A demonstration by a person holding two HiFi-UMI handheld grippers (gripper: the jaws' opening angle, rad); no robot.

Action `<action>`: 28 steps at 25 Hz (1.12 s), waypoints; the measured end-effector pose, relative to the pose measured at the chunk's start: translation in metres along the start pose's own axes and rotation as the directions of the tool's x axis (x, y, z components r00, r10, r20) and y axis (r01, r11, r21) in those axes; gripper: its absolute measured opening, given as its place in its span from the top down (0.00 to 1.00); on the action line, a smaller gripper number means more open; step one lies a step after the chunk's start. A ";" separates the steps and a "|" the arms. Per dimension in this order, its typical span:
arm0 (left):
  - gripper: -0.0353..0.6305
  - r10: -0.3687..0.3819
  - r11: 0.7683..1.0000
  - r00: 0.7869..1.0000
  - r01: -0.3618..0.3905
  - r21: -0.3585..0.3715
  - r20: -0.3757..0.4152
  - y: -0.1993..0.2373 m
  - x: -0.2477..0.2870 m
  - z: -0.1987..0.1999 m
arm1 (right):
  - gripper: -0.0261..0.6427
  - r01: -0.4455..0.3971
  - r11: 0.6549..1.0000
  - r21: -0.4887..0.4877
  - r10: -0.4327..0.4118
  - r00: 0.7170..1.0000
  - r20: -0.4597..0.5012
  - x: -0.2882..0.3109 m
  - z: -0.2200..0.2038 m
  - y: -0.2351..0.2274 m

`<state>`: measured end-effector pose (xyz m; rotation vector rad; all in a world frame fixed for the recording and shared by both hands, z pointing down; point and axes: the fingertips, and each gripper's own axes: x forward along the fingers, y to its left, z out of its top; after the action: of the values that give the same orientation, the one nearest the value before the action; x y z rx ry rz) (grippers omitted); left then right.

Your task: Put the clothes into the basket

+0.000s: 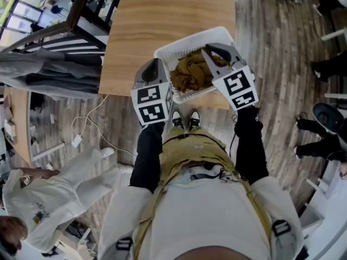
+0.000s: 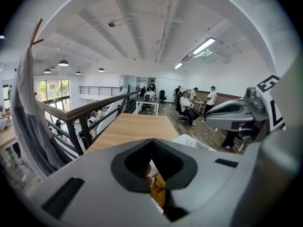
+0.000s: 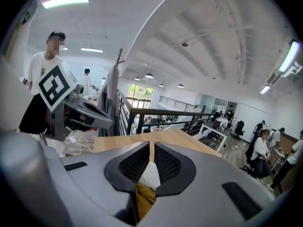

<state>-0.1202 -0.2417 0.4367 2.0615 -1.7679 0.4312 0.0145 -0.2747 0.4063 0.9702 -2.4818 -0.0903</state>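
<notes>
Mustard-brown clothes [image 1: 196, 72] sit bunched inside the white plastic basket [image 1: 184, 41], below the rim, nothing hanging over the edge. The basket is at the near edge of the wooden table [image 1: 162, 20], one corner past the edge; can't tell if it is resting or lifted. No loose garment on the tabletop, so the loading looks done, judging from this. Grey garments [image 1: 51, 72] hang by the railing at the left; unclear if they count.

Left gripper [image 1: 161, 69] is on the basket's left wall. In the left gripper view its jaws are pinched nearly together, with white mesh and yellow cloth showing in the slot. Right gripper [image 1: 212, 52] is on the far right rim. In the right gripper view its jaws are clamped on the white mesh wall [image 3: 150, 176], with mustard cloth [image 3: 144, 197] just below.

Both black-sleeved forearms reach forward and down, about parallel, with the basket between them. The person stands right at the table edge.
</notes>
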 end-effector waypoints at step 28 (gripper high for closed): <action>0.95 -0.084 0.996 0.943 0.070 0.055 0.321 -0.019 -0.035 0.122 | 0.93 0.168 0.955 0.244 -0.252 0.894 0.371 -0.059 0.108 -0.034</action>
<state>-0.1089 -0.2673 0.3113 2.3303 -1.8595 0.1106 0.0251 -0.2726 0.2790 1.4355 -2.7831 -0.1125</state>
